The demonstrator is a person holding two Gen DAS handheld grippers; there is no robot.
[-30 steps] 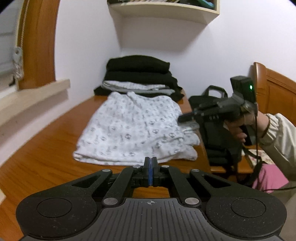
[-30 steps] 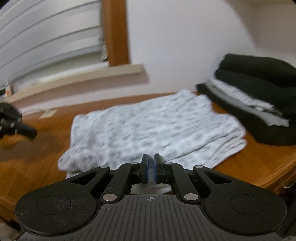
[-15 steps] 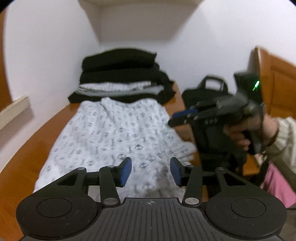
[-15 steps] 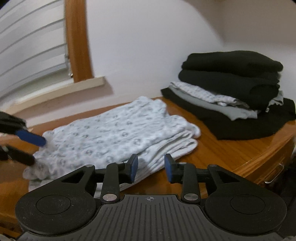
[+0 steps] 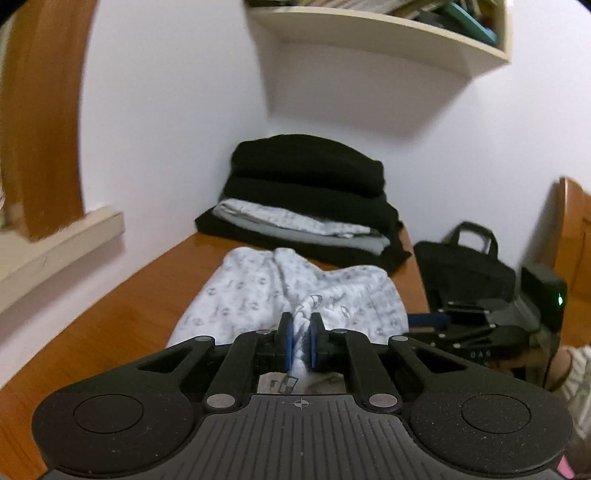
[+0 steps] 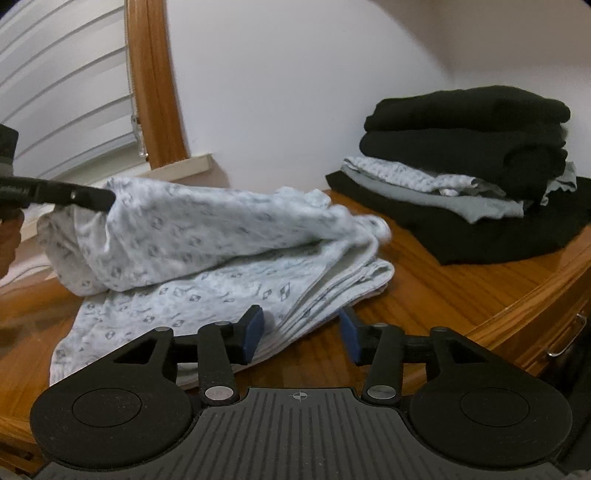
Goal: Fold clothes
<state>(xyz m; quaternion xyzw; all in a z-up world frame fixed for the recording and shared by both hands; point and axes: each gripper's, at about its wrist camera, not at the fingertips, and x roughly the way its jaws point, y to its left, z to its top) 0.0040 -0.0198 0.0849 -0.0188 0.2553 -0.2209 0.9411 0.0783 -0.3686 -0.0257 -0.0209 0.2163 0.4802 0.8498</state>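
Left wrist view: the left gripper (image 5: 301,341) is clenched on a bunched fold of the white patterned garment (image 5: 258,295), whose cloth shows between the blue pads (image 5: 289,341). The garment lies on the wooden tabletop (image 5: 110,325), one edge lifted toward the camera. The only writing is on the side of the right gripper (image 5: 428,318), faint letters too small to read surely; a green light glows on its body. Its jaws stand apart at the garment's near edge, released, holding nothing. Behind sits one stack of folded clothes (image 5: 306,199): about five layers can be counted, dark ones at top and bottom, a patterned white and a grey one between. One black bag (image 5: 465,266) stands beside the table, and one shelf (image 5: 376,33) hangs above.
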